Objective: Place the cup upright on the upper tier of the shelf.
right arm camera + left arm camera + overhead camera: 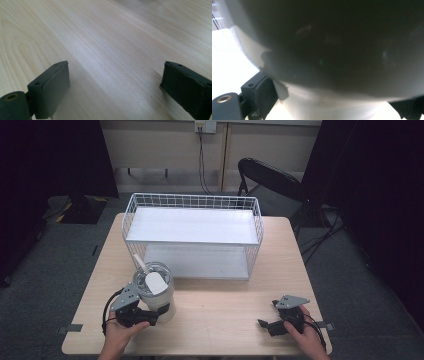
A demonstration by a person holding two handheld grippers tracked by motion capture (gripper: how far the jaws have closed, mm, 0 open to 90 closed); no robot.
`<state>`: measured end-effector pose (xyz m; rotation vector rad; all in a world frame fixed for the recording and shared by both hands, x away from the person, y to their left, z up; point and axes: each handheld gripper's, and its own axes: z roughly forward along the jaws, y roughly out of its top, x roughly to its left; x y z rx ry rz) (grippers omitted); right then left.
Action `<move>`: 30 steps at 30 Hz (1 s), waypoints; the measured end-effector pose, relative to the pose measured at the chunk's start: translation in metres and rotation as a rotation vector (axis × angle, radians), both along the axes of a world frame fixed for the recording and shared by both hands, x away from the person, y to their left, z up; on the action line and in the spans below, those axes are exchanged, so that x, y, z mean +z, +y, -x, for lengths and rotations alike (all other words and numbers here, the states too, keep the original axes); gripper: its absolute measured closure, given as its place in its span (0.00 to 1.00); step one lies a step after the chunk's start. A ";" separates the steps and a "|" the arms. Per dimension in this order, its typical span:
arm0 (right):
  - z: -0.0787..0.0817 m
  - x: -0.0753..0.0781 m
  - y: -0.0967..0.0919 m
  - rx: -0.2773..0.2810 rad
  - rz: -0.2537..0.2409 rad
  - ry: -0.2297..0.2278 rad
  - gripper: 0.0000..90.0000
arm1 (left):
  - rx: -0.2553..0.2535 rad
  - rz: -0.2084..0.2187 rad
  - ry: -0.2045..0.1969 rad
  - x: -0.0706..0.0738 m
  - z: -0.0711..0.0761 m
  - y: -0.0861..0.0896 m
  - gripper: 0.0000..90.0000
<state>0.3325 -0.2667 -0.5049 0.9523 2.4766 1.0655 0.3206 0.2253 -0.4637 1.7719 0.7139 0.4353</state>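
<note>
- Hands, two, at the near edge of the table (225, 320), each holding a gripper; forearms enter from the bottom of the high view.
- Left gripper (159, 312): at the near left of the table, grey plate on top, cable looping behind. Jaws closed around the lower body of the cup (159, 292), one on each side. In the left gripper view the cup's (332, 50) dark, blurred wall sits very close to the lens, with a black jaw pad at the lower left against it.
- Cup: pale, upright, standing on the table near the left front corner of the rack (192, 237). Clear lid with a white flap and a straw (140, 262) leaning up to the left.
- Right gripper (264, 324): at the near right, low over the table and pointing left, well apart from the cup. In the right gripper view (113, 87) its jaws stand wide apart with nothing but bare wood grain between them.
- Rack: white wire, two flat shelves, at the far middle of the table.
- Table: light wood, rectangular.
- Folding chair (267, 182): black, behind the table at the right, on grey carpet.
</note>
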 end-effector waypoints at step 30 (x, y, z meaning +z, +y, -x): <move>0.000 0.000 0.000 0.000 0.000 0.000 0.08 | -0.029 0.119 -0.080 0.020 0.002 -0.010 0.11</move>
